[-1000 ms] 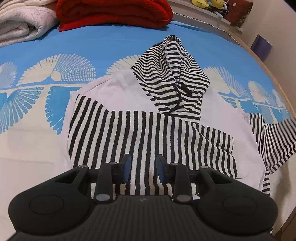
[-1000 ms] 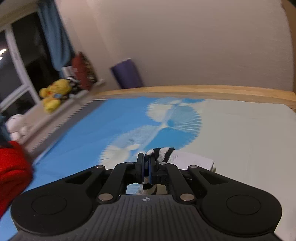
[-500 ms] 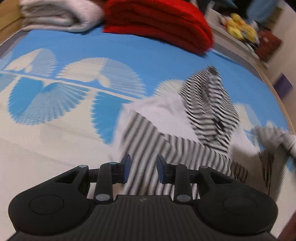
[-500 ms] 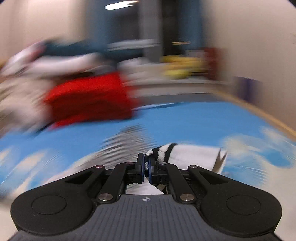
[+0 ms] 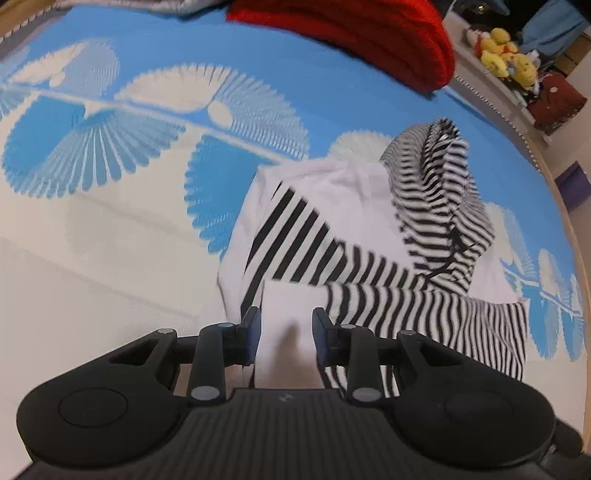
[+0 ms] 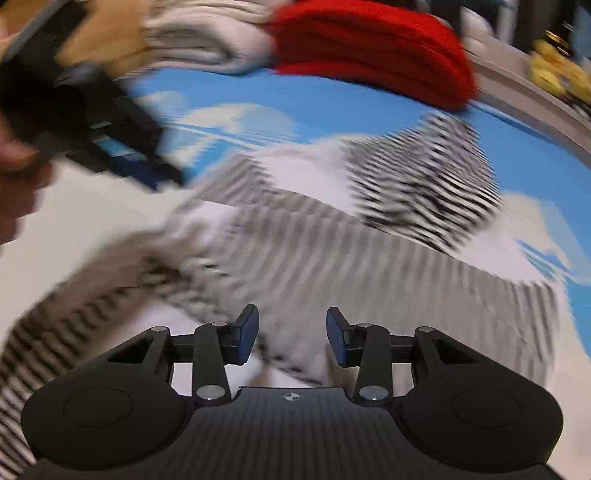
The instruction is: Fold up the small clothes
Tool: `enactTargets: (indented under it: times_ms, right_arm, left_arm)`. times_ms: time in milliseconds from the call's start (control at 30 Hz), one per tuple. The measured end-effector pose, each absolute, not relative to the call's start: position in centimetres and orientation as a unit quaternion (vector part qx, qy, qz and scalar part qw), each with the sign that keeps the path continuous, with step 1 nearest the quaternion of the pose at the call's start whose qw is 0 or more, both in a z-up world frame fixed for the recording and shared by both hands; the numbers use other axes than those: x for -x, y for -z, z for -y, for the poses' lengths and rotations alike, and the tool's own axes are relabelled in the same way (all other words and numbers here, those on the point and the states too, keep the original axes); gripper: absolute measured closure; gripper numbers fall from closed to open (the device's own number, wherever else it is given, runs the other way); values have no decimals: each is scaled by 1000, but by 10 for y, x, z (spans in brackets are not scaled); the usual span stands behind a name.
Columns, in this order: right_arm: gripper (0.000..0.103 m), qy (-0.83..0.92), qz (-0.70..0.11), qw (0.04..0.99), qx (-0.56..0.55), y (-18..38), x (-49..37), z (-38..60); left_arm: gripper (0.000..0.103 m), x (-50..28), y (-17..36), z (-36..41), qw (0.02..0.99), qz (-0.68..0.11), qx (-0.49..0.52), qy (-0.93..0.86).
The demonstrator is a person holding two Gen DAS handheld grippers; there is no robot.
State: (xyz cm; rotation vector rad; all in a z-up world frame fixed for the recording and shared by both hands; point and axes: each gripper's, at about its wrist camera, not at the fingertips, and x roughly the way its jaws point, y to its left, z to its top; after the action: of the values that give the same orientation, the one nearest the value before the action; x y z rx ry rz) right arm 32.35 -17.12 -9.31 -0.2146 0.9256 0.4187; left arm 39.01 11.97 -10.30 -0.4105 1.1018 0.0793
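Hoodie (image 5: 369,266), one only, lies flat on the bed (image 5: 110,258), filling the centre and right of the left wrist view, its striped hood (image 5: 439,192) toward the upper right and its hem toward the lower edge of the frame. Its long axis runs from the bottom centre up to that hood. One sleeve (image 5: 443,310) is laid across the body as a striped band running right from the centre; its white cuff end (image 5: 288,317) lies just ahead of the left tool (image 5: 286,336), seen between the two pads. That tool is partly open and grips nothing, as far as the view shows.

In the right wrist view, much blurred, the right tool (image 6: 291,334) has just been opening; cloth lies below the gap, but the pads do not press on it, so the sleeve looks released. The left tool appears there at the upper left, beside the garment's left edge.

Judging from this, the sleeves are both folded in, and the next fold would run along the long axis, hem toward hood. Both tools sit at the hem end, so either could take a corner.

Count: one hoodie, two tools, one red blanket (image 5: 351,33), one pale blanket (image 6: 207,40), a few yellow soft toys (image 5: 506,55) at the upper right.
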Motion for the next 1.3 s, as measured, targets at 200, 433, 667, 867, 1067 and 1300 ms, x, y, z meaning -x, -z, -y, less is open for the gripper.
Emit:
enactTargets:
  times_ms: [200,433,667,867,1067,1300]
  right_arm:
    - [59,-14,-528,849,13,127,-361,259]
    - [48,23,-534,844,-41,132,-363,302]
    - [83,54,-537,841,-32,132,-364,317]
    - [103,90,-513,849,-87,122,-360,340]
    - [103,113,-507,850,-88,115,-360,346]
    - [72,41,-484,866,-119,102,-359,330]
  left_arm:
    - [57,-393,137,-119,797,-562,219,-38]
    - [55,-391,145,-111,798,-571,189,-37]
    - [101,-391,125,-88,839,-529,124,-14]
    - [101,-373,60,-84,916,-365,156,60]
    - [100,-386,89,-88,875,-468,128,9]
    - [100,-386,103,-114,840,-508,185,-45]
